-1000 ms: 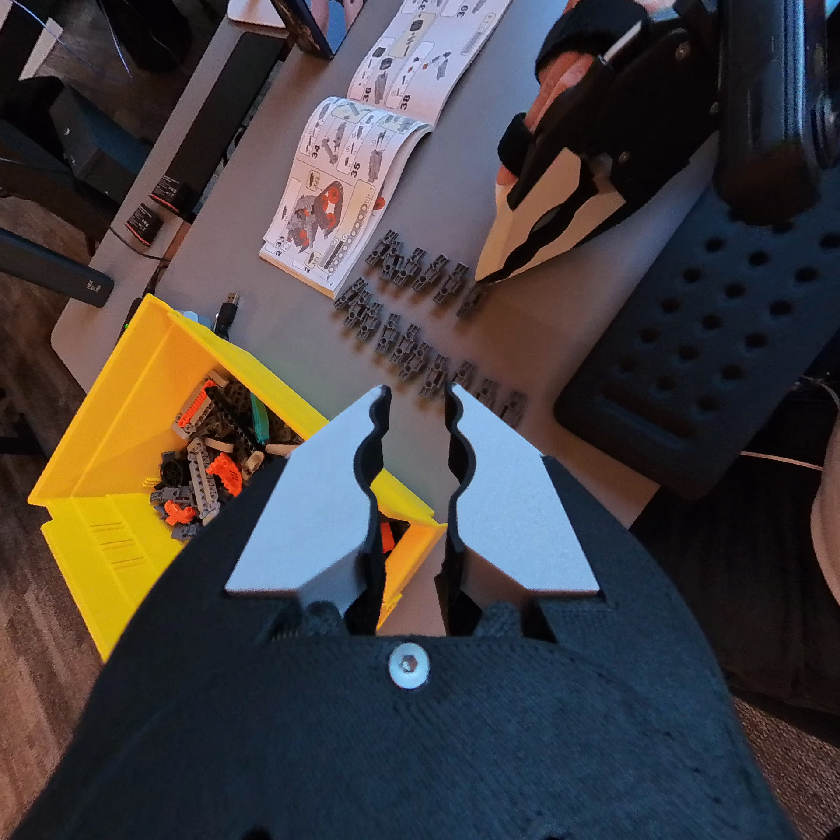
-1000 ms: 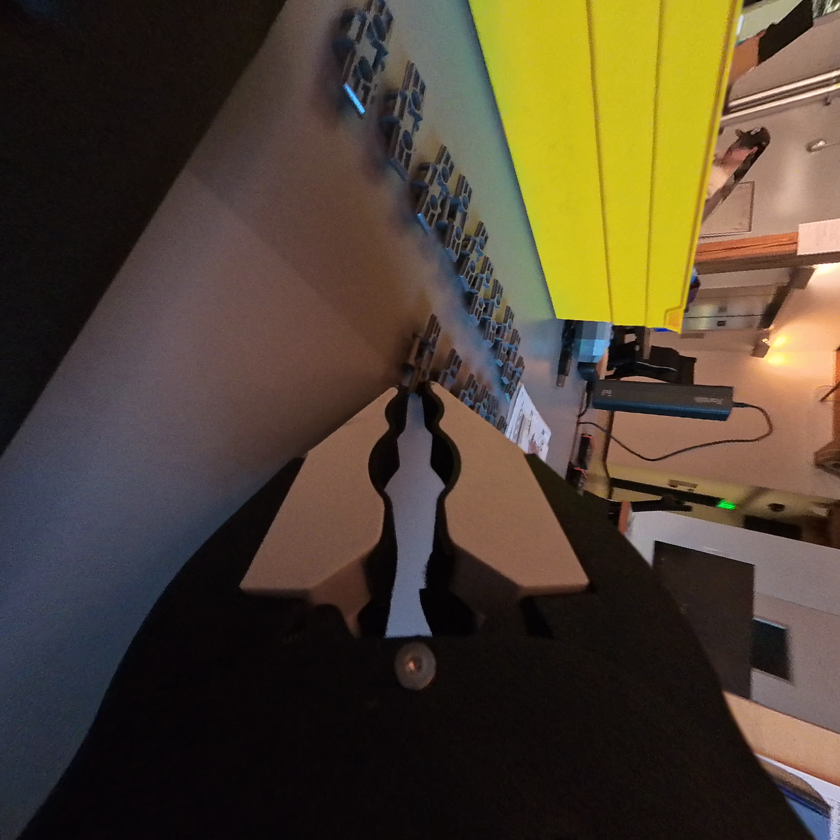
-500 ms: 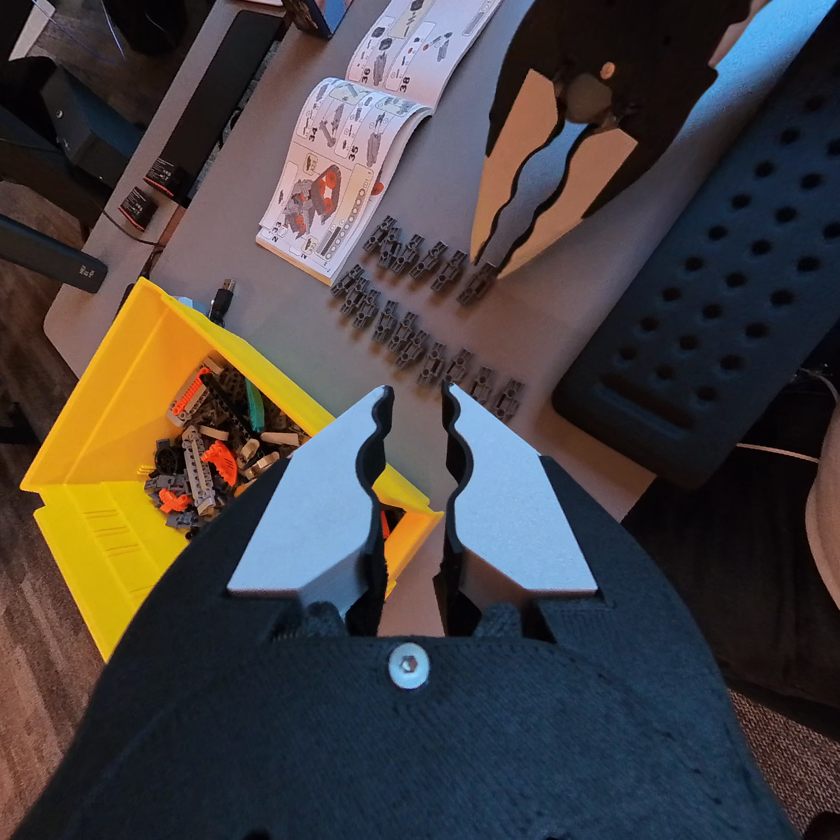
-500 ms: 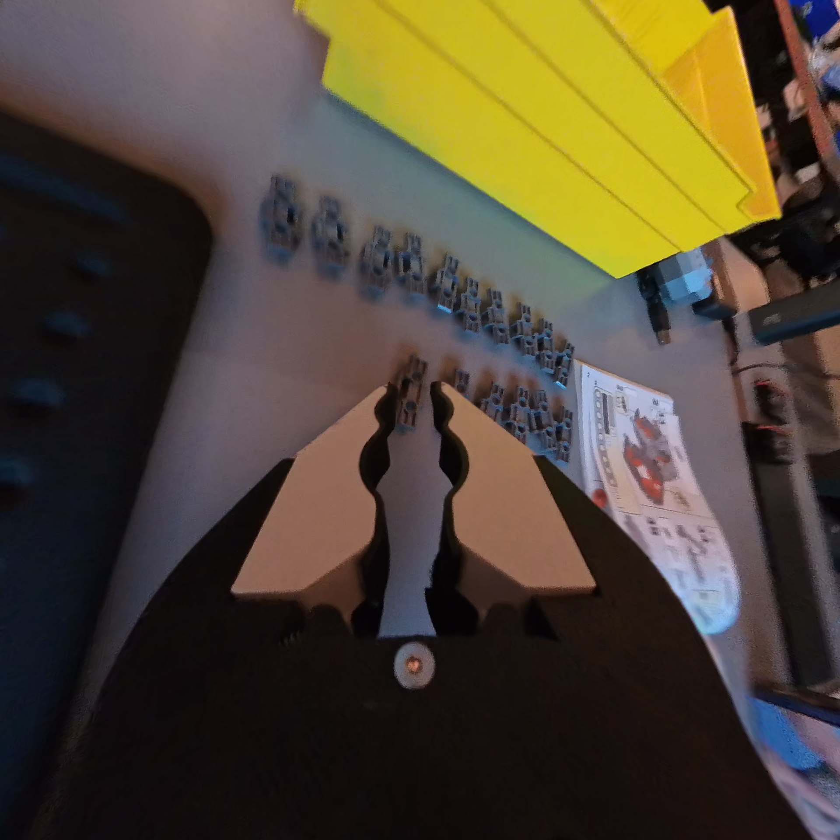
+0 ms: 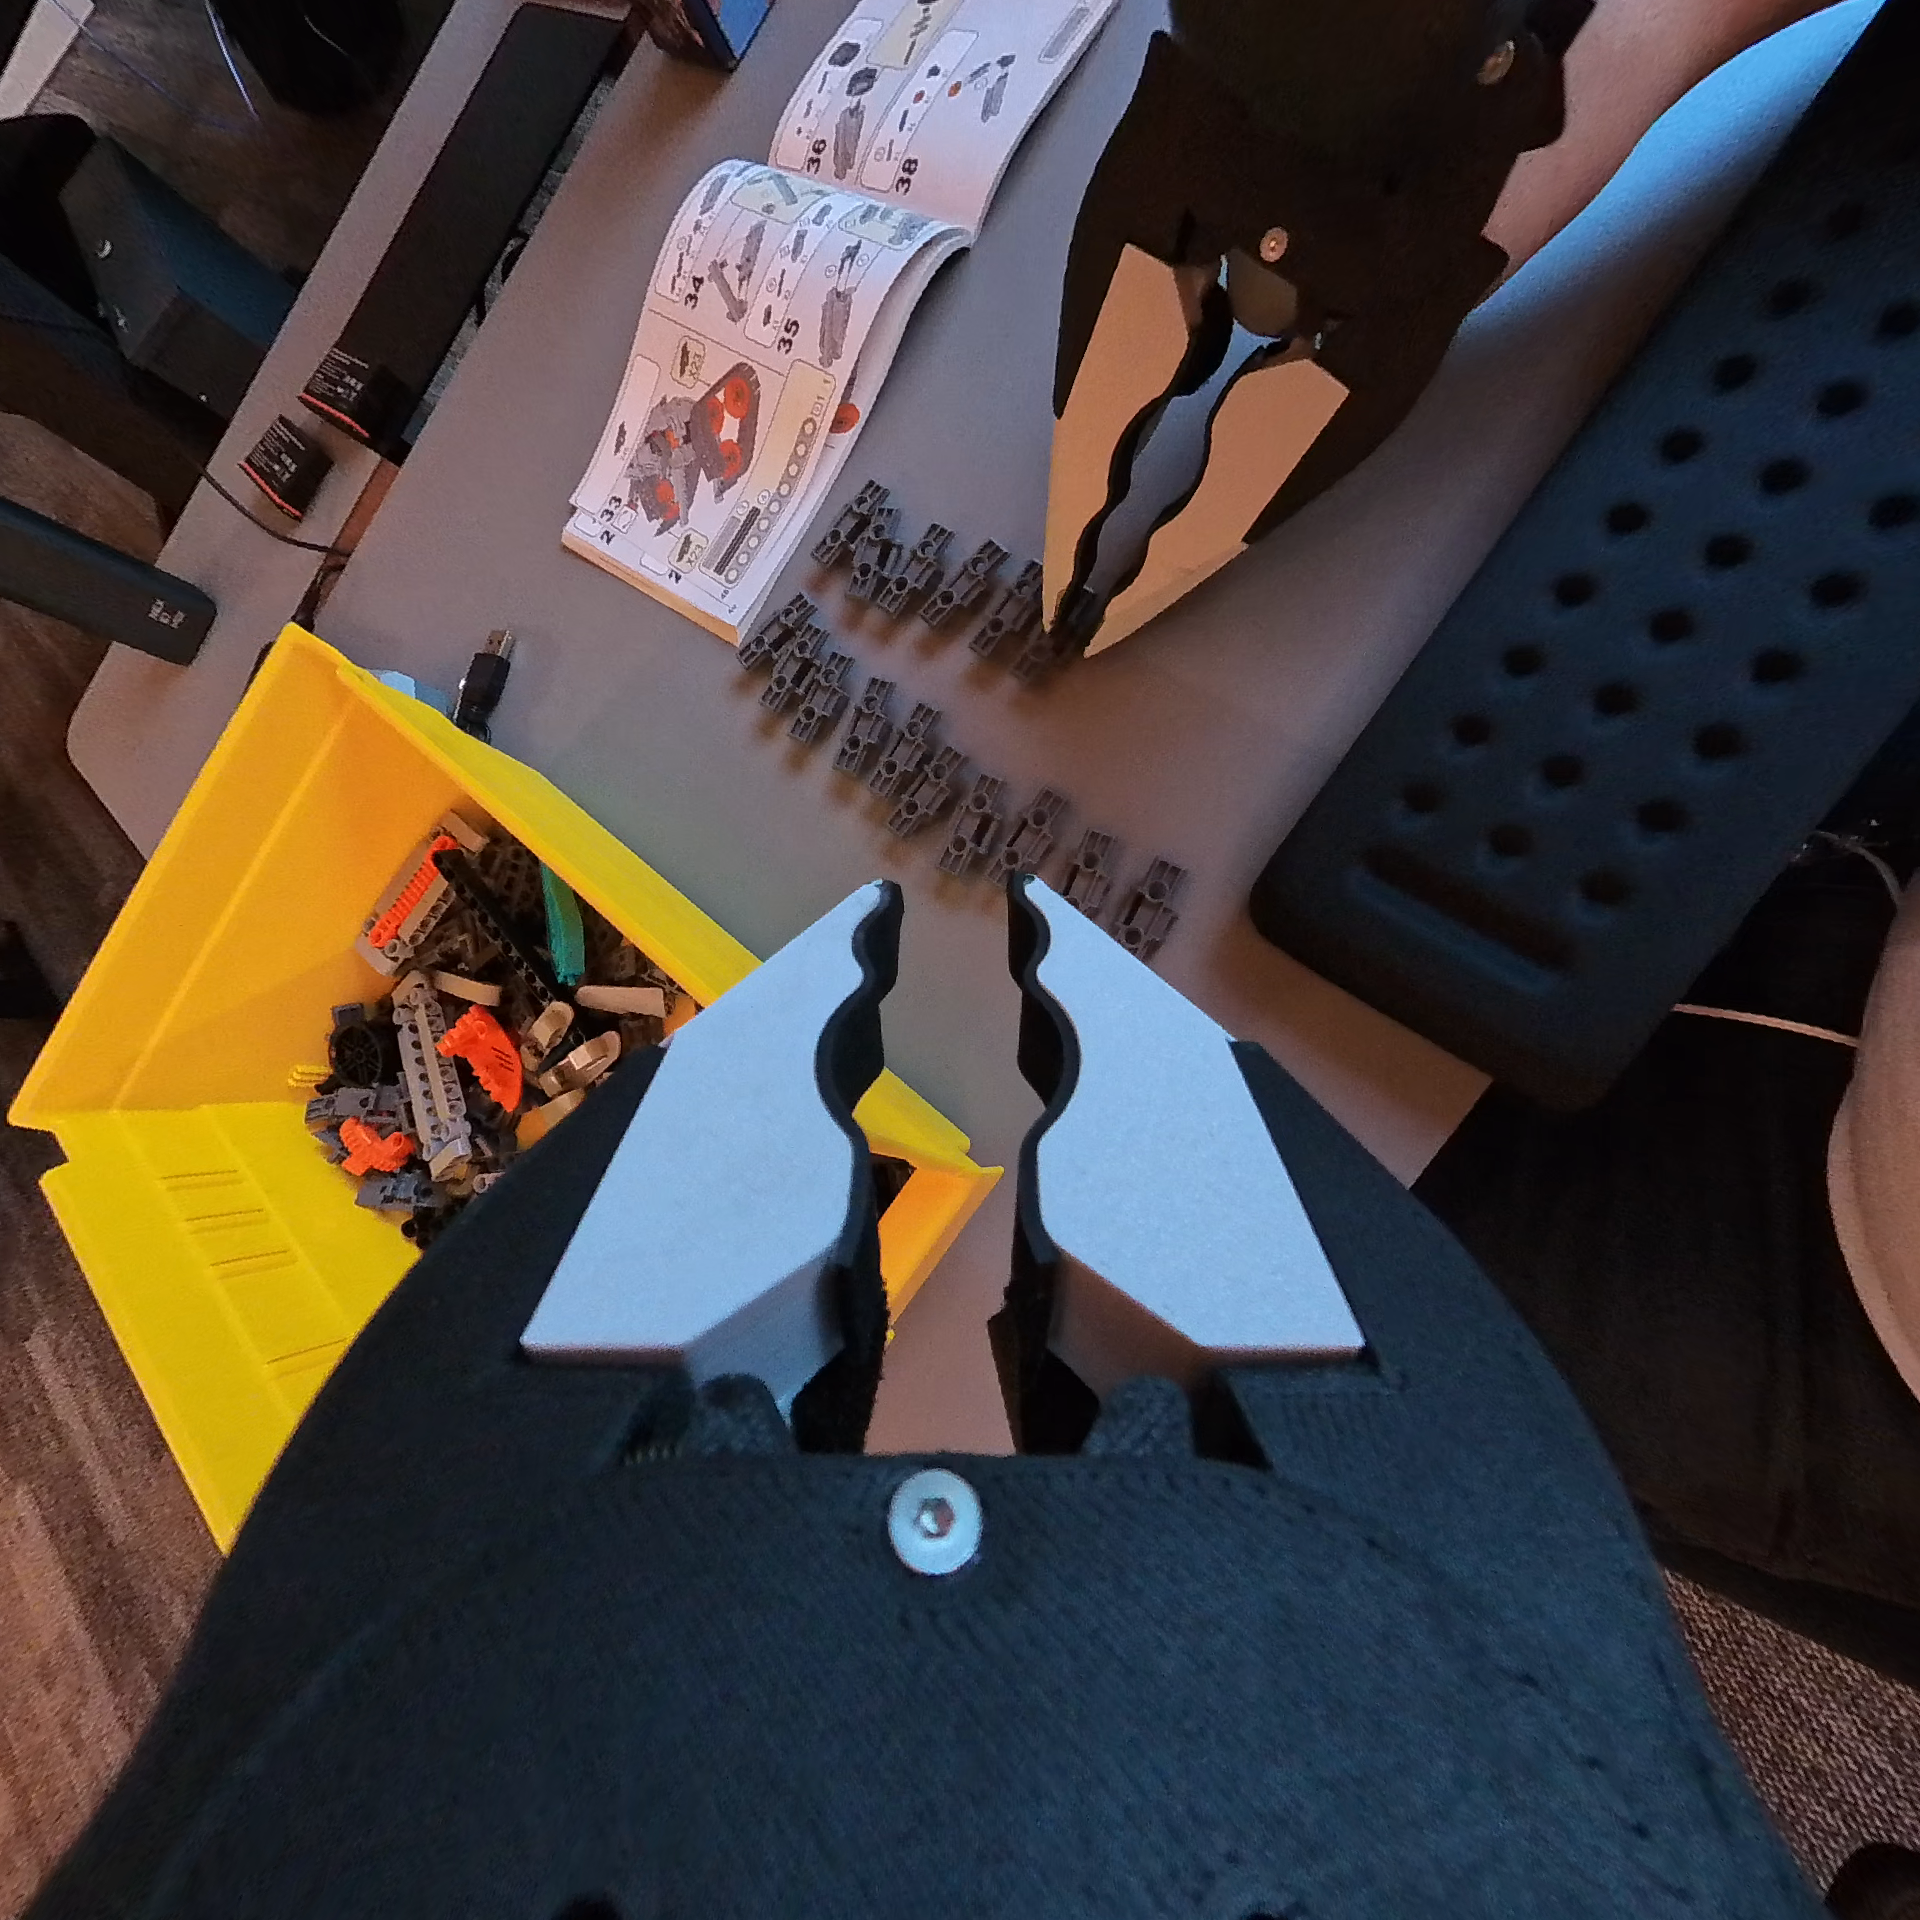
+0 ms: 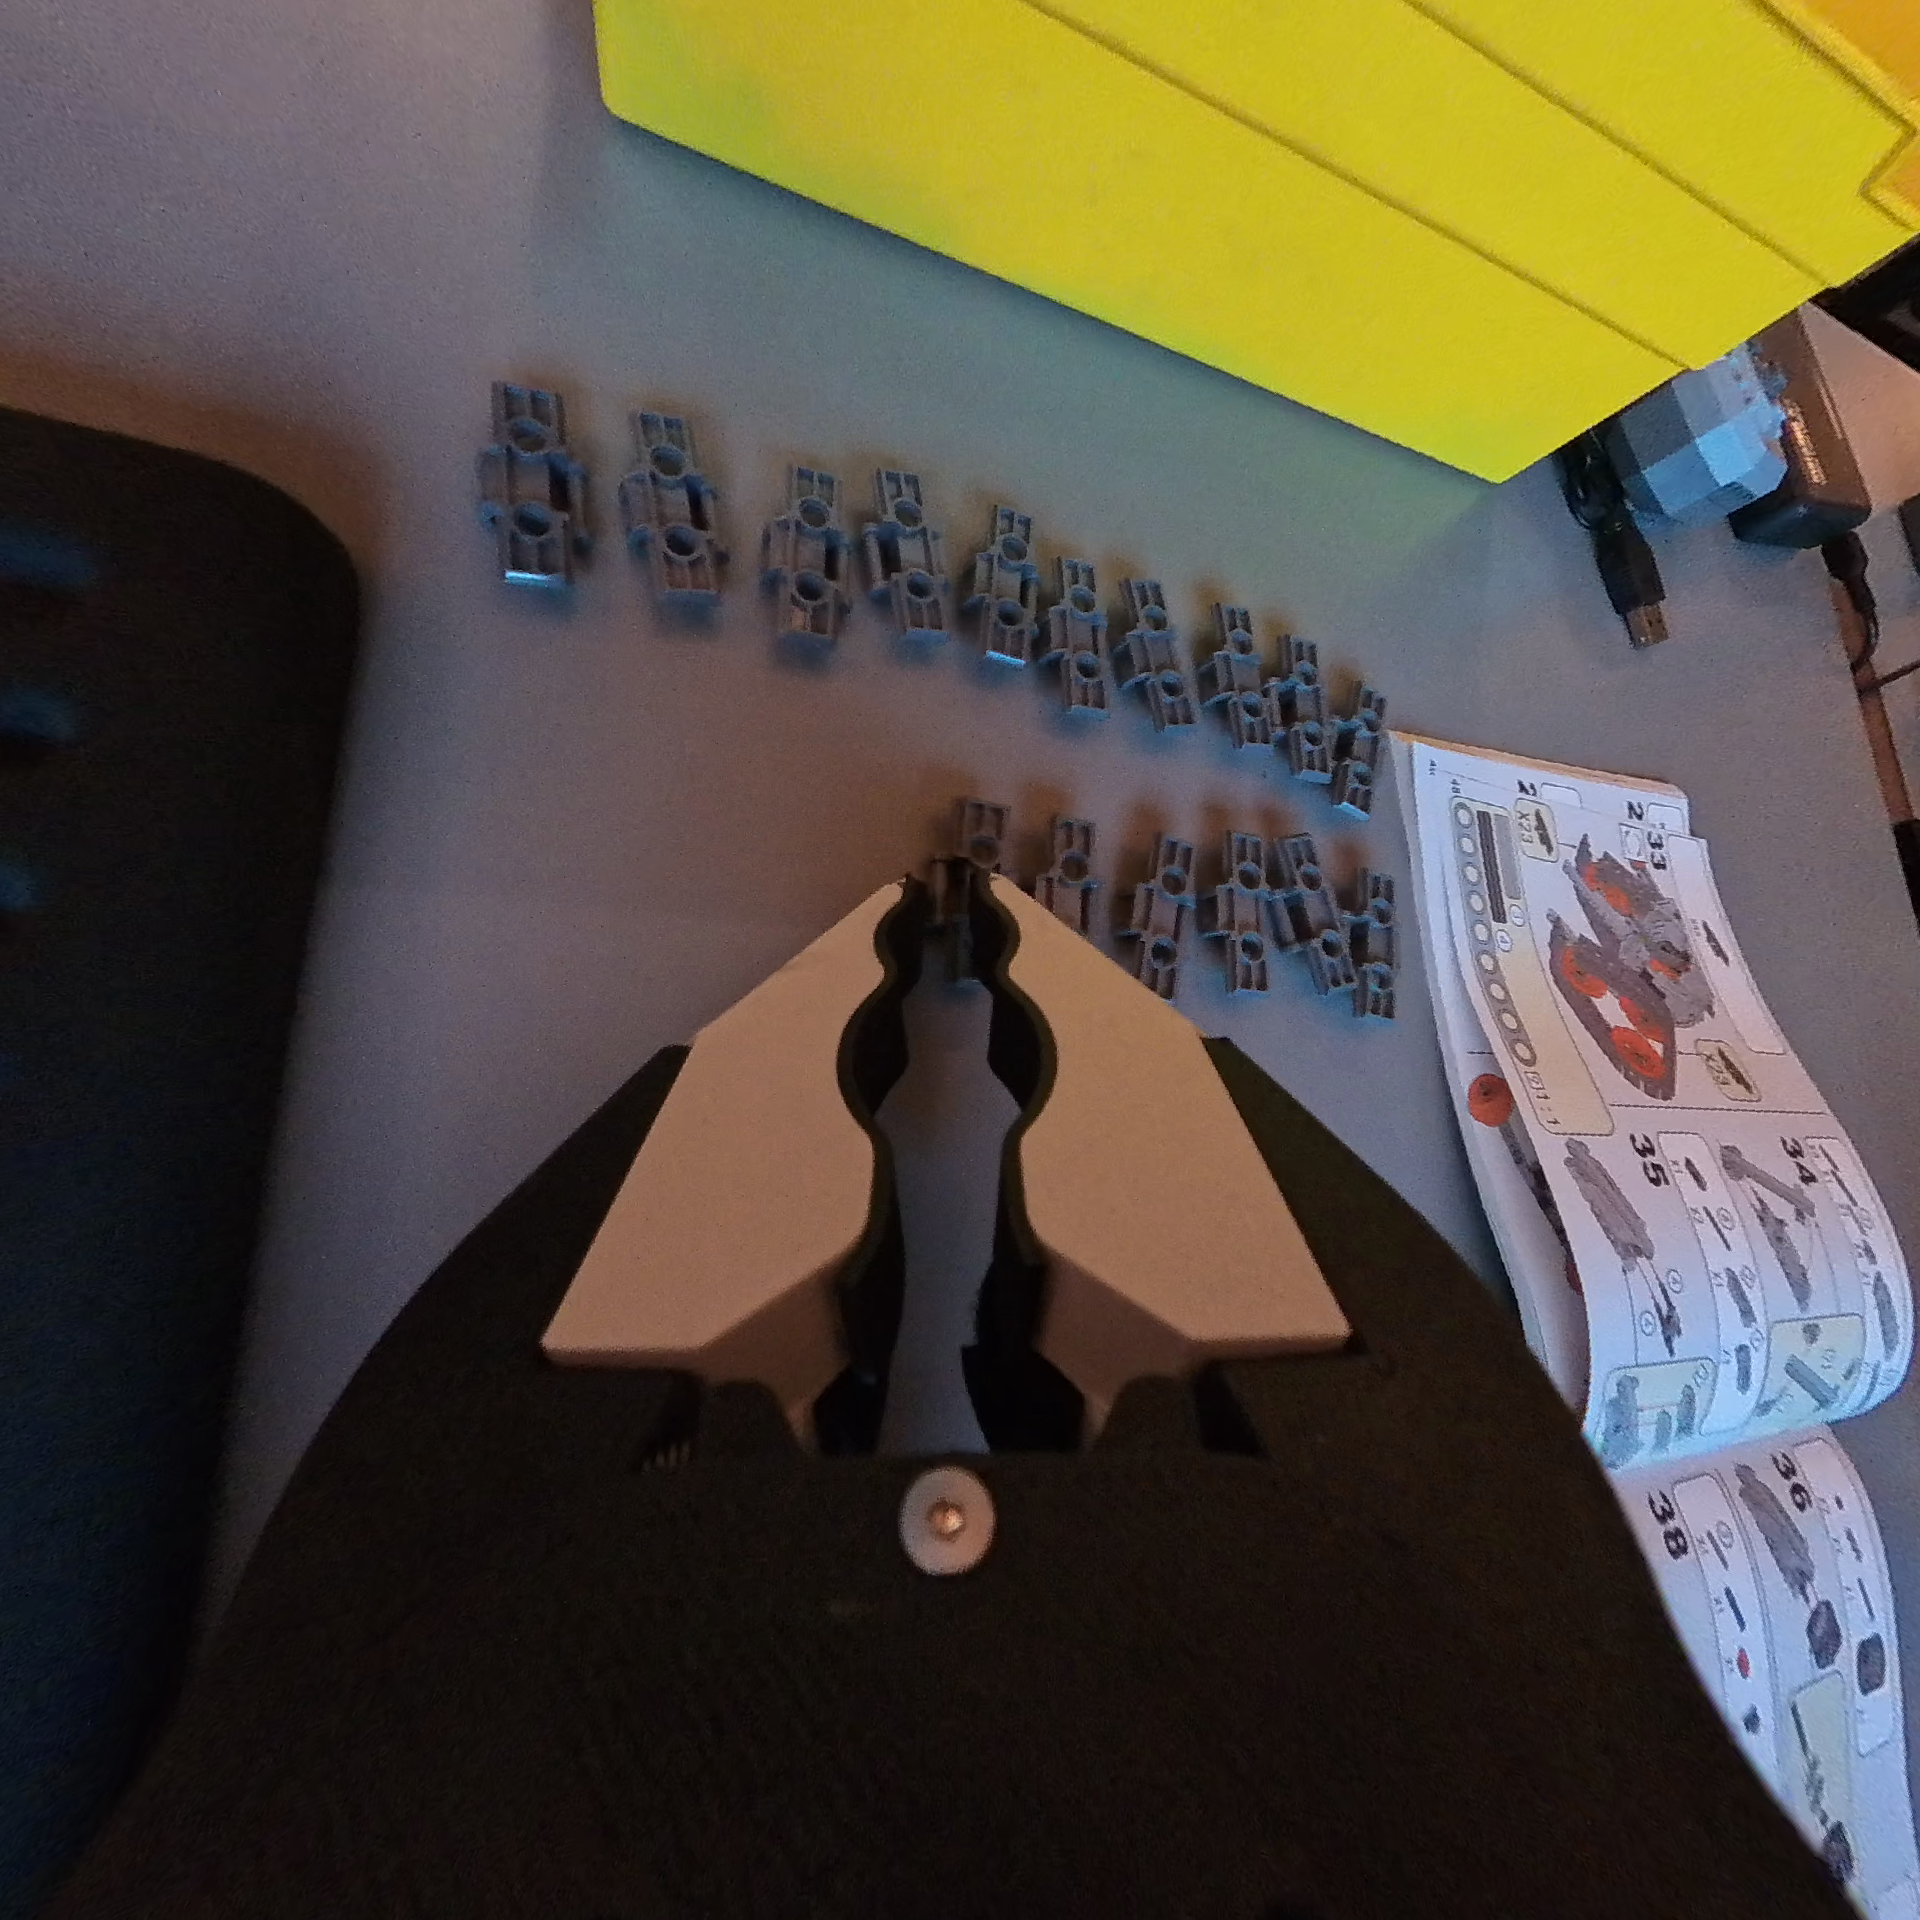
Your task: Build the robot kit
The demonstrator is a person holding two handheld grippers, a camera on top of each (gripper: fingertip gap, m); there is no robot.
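Observation:
Two rows of small dark grey track links (image 6: 914,582) lie on the grey table (image 6: 520,831). My right gripper (image 6: 951,883) is nearly shut on one grey track link (image 6: 956,925) at the left end of the near row, tips at the table. It also shows in the left wrist view (image 5: 1075,623), standing over the far row's end. My left gripper (image 5: 951,899) is open and empty, held above the table edge between the yellow bin (image 5: 229,935) and the near row of links (image 5: 977,821).
The yellow bin holds several mixed grey, black and orange parts (image 5: 447,1049). An open instruction booklet (image 5: 769,384) lies beyond the links. A dark perforated pad (image 5: 1662,644) lies at the right. A USB plug (image 5: 488,665) and black boxes (image 5: 343,384) lie at the left. My right fingertips sit around 15 cm from my left ones. The USB plug (image 5: 488,665) is about 25 cm from my right fingertips and 30 cm from my left. It is also in sight in the right wrist view (image 6: 1648,587).
My right gripper swung from lying sideways to pointing down along the near row, and its jaws closed on the end track link. My left gripper stayed open and rose slightly.

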